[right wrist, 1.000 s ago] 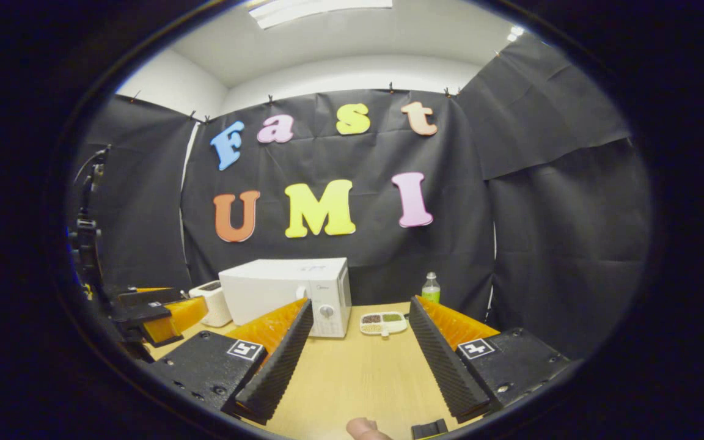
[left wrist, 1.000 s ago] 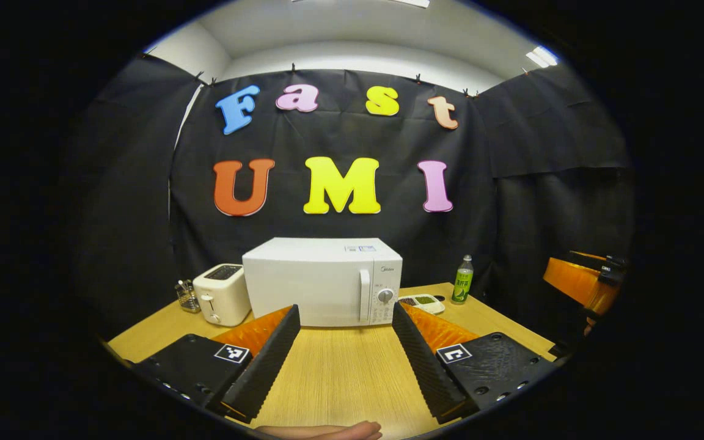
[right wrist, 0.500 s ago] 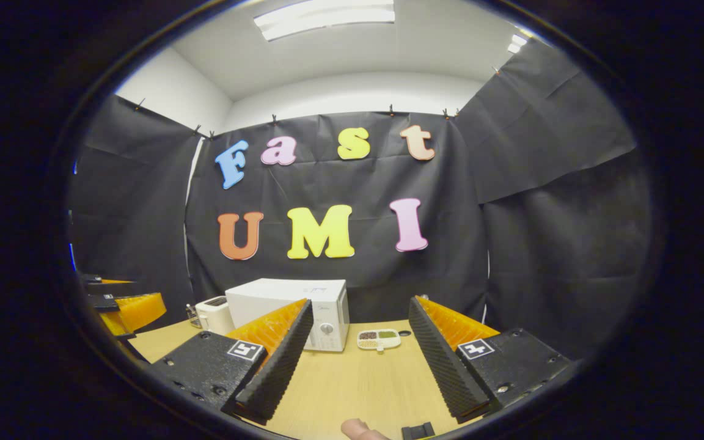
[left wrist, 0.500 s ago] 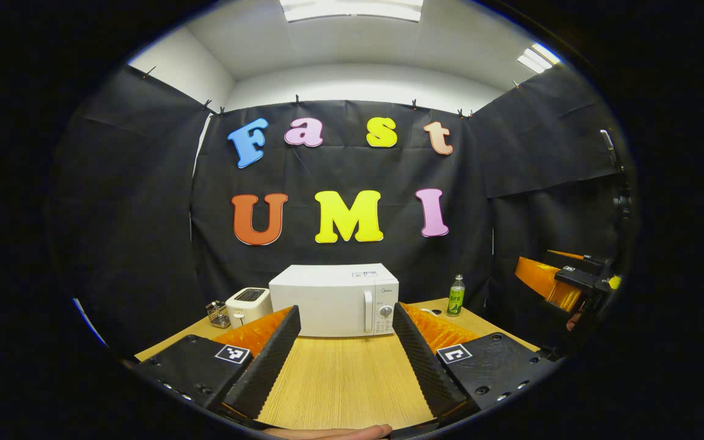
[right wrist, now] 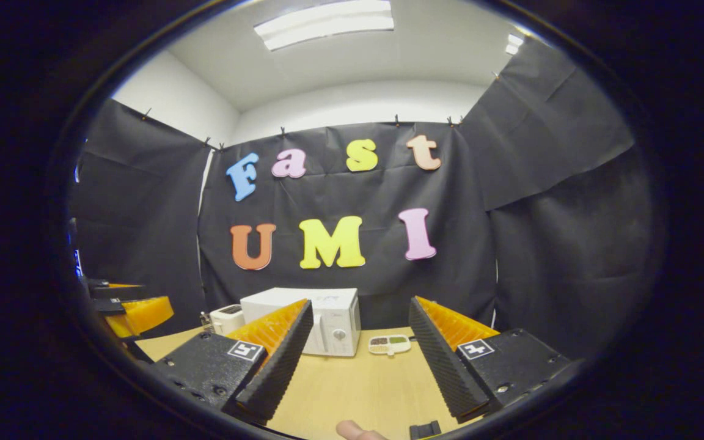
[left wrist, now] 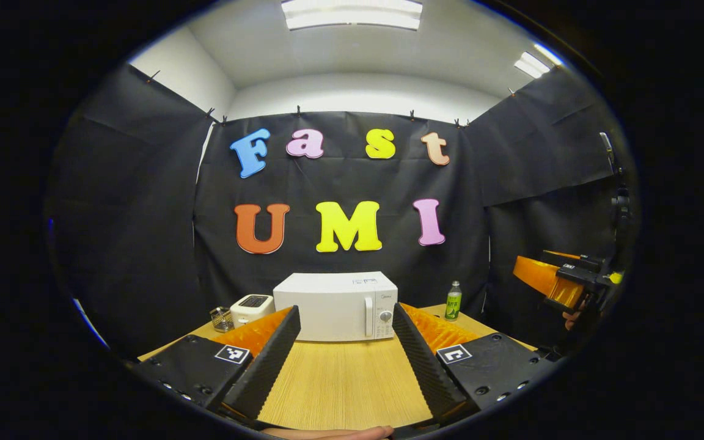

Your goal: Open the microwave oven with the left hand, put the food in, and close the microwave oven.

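- Left gripper: fingers spread wide, nothing between them, hovering over bare tabletop at the near edge.
- Microwave sits dead ahead of it at the far side of the tabletop, door shut, well apart from the fingertips.
- Key relation: door handle is a vertical bar, just left of the control panel. It lies slightly right of the left gripper's centreline, so my read is a forward reach with a small rightward offset, fingers straddling the bar across its short axis.
- Hinge looks to be on the microwave's left edge (judging from handle placement), so the door should swing out towards the left.
- Right gripper: also wide apart and empty. In the right gripper view the microwave is ahead and left of centre; the food tray sits on the tabletop just right of the microwave, almost straight ahead.
- So: left gripper is better lined up for the handle, right gripper for the food.
- Bystanders: toaster left of the microwave, green bottle right of it. Neither is in the handle path.
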`<state>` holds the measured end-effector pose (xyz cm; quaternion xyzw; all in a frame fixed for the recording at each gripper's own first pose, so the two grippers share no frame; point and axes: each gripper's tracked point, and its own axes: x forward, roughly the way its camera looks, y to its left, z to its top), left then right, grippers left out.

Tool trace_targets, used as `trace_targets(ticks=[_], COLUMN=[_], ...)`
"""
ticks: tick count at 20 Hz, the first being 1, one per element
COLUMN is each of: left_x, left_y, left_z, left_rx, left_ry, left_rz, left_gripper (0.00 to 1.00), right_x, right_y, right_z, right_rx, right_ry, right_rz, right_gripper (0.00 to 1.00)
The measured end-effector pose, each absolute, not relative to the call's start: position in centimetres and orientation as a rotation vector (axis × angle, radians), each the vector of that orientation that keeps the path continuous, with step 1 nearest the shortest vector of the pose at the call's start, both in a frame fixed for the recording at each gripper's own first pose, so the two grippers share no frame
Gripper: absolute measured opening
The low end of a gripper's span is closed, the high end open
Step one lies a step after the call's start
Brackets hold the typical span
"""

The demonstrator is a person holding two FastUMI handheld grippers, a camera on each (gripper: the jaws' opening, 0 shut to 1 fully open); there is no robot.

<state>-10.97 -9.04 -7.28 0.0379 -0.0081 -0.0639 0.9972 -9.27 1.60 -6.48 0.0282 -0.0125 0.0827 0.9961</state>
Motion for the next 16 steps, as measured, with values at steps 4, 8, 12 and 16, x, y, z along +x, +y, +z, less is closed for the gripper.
trace_targets(ticks=[4,8,12,16], left_x=[-11.7,-12.3,-12.5,-12.2], left_y=[-8.6,-8.8,-9.2,-8.9], left_z=[-6.5,-6.3,-6.1,-6.5], left_rx=[0.068,0.05,0.066,0.056], left_ry=[-0.041,-0.044,-0.072,-0.063], left_rz=[-0.119,-0.147,-0.167,-0.171], left_gripper=[0.95,0.95,0.95,0.85], right_x=[-9.3,-9.4,-9.6,-9.7], right_y=[1.3,0.9,0.8,0.9], right_z=[-6.8,-7.2,-6.9,-6.9], right_rx=[0.059,0.066,0.065,0.071], right_ry=[-0.011,0.007,-0.002,-0.004], right_rz=[0.157,0.153,0.158,0.161], right_gripper=[0.91,0.91,0.91,0.91])
